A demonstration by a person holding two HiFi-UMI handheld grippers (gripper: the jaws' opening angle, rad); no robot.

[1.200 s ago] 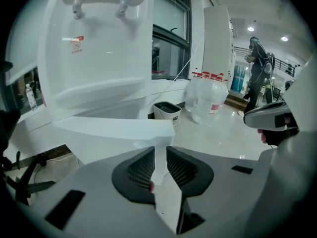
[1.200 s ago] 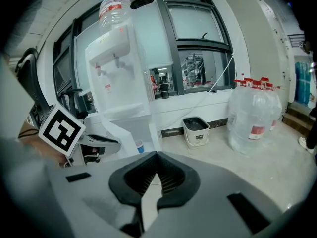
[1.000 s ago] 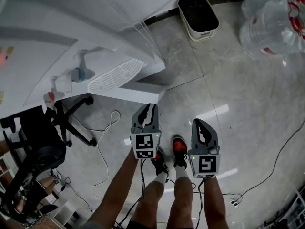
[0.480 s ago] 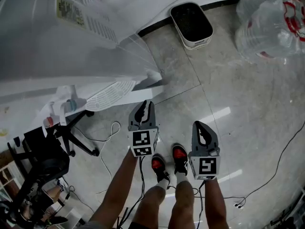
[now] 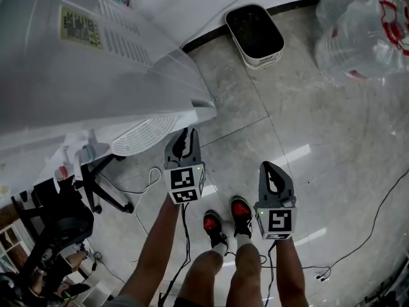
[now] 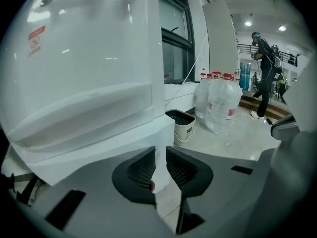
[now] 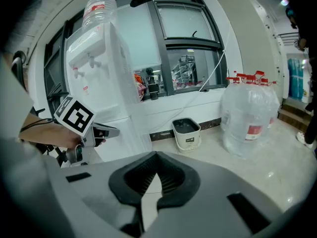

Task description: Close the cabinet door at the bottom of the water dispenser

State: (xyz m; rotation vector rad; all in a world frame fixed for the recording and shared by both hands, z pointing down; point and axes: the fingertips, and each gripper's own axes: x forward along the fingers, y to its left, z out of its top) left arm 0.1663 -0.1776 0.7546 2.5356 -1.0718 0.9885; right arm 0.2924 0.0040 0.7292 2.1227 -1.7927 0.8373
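The white water dispenser (image 5: 96,62) stands at the left. Its lower cabinet panel (image 6: 94,133) fills the left of the left gripper view and ends in a vertical edge (image 6: 157,108). My left gripper (image 5: 183,133) points at that lower corner. Its jaws (image 6: 159,167) stand a narrow gap apart, and the panel's edge shows through the gap, beyond the pads. I cannot tell how far the door stands open. My right gripper (image 5: 271,166) hangs over the floor to the right, and its jaws (image 7: 156,157) meet at the tips with nothing in them. The right gripper view shows the left gripper (image 7: 113,131) beside the dispenser (image 7: 94,58).
A dark-lined white bin (image 5: 254,31) stands against the wall beyond the dispenser. Large water jugs (image 5: 361,31) are stacked at the right. An office chair (image 5: 64,203) and loose cables (image 5: 144,190) lie at the left. A person (image 6: 265,78) stands far off.
My left gripper has moved forward towards the dispenser's lower corner. The dispenser now takes up more of the head view. The right gripper has hardly shifted.
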